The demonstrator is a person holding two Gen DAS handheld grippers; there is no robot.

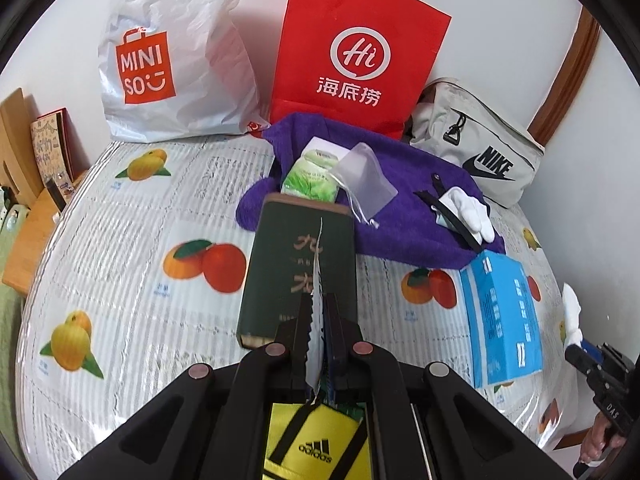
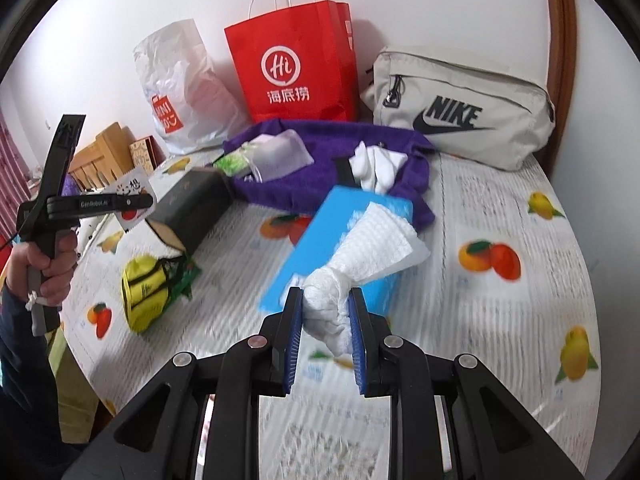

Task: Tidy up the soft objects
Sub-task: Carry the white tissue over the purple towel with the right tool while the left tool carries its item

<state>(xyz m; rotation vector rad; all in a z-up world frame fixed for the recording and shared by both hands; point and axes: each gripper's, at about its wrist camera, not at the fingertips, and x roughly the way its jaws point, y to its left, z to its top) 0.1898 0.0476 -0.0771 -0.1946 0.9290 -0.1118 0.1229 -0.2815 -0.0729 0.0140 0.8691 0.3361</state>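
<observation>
White tissue (image 2: pixel 360 248), pinched by the right tool (image 2: pixel 325 320), lifts clear of the blue tissue box (image 2: pixel 320 232); left tool (image 1: pixel 318 320) clamps a flat snack sachet (image 1: pixel 318 280).

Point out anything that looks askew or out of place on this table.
The blue tissue box sits tilted, one end raised, while the right gripper pulls a white tissue from it. The dark green box also leans, one end lifted off the tablecloth.

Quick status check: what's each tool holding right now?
Left tool shut on small sachet. Right tool shut on white tissue from blue tissue box. Nothing blocking.
</observation>
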